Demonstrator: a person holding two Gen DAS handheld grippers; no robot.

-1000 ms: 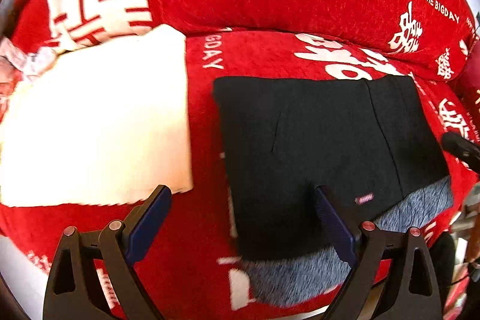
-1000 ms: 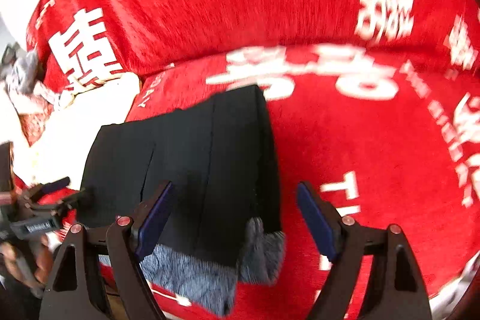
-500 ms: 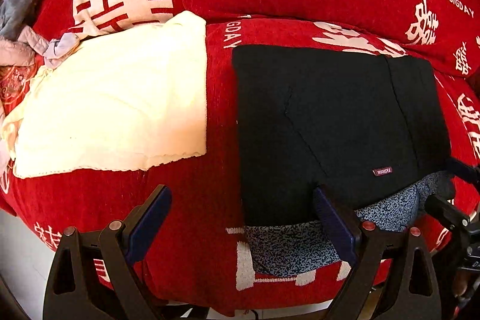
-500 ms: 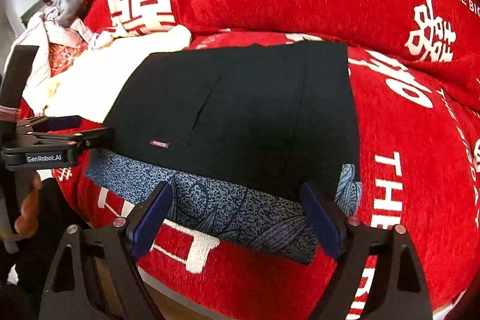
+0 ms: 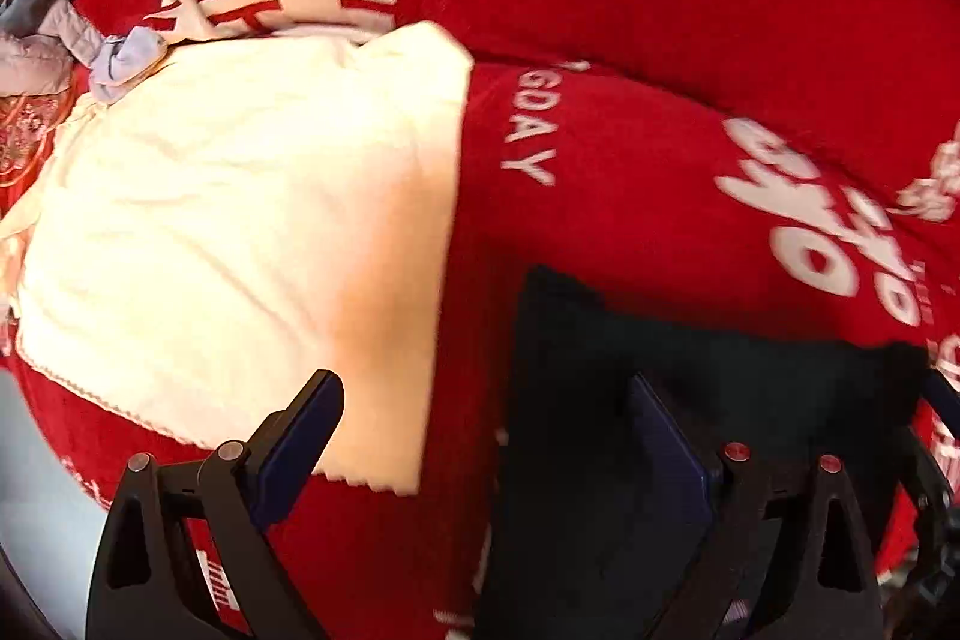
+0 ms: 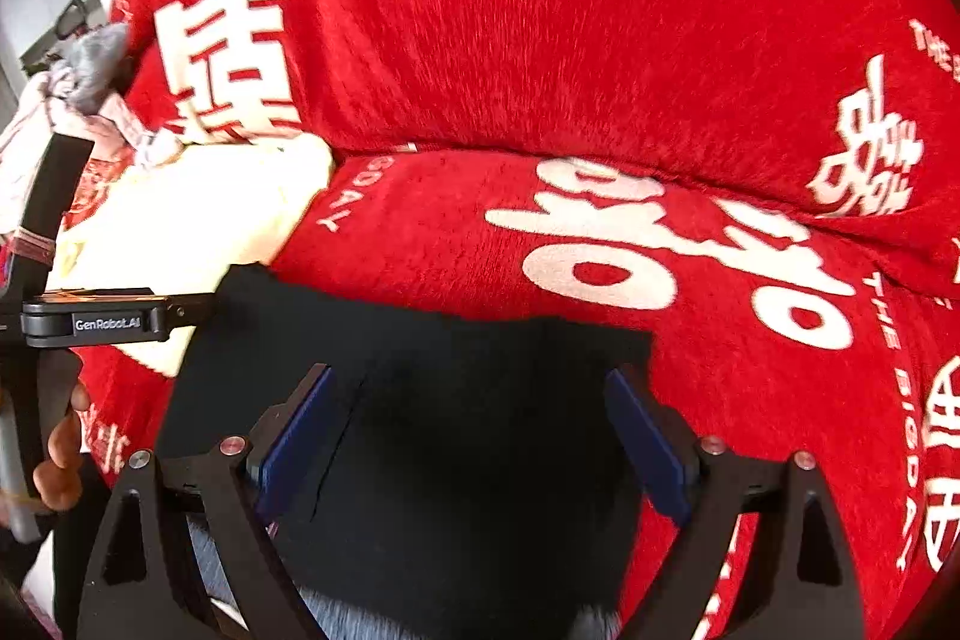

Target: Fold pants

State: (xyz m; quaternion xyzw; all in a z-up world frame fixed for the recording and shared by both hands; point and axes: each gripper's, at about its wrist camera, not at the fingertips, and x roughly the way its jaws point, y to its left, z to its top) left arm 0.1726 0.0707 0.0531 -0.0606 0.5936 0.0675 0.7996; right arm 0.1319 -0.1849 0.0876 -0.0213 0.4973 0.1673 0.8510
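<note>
Nearest in both wrist views are the black grippers with dark blue finger pads. The left gripper point(image 5: 483, 436) has its fingers spread wide with nothing between them; its right pad point(image 5: 663, 451) overlies the folded black fabric pants point(image 5: 690, 388), while its left pad hangs above the cream cloth's near edge. The right gripper point(image 6: 471, 436) is likewise wide open and holds nothing, with the pants point(image 6: 456, 430) filling the gap between its fingers. Whether either gripper touches the fabric cannot be told.

The pants lie flat on the seat of the red plush sofa cover printed with white characters point(image 6: 690, 370), at the seat's front edge. A strip of speckled grey lining point(image 6: 354, 619) shows at the pants' near edge, in the right wrist view.

Just left of the pants, the left gripper's body point(image 6: 90, 319) shows from the side, labelled "GenRobot.AI", with the person's fingers point(image 6: 60, 454) below it.

Beyond and left of the pants lies a flat cream-white cloth point(image 5: 240, 244) on the same seat. Farther left of that is a heap of grey and pale crumpled garments point(image 5: 54, 34). Behind the pants rises the sofa's red back cushion point(image 6: 540, 28).
</note>
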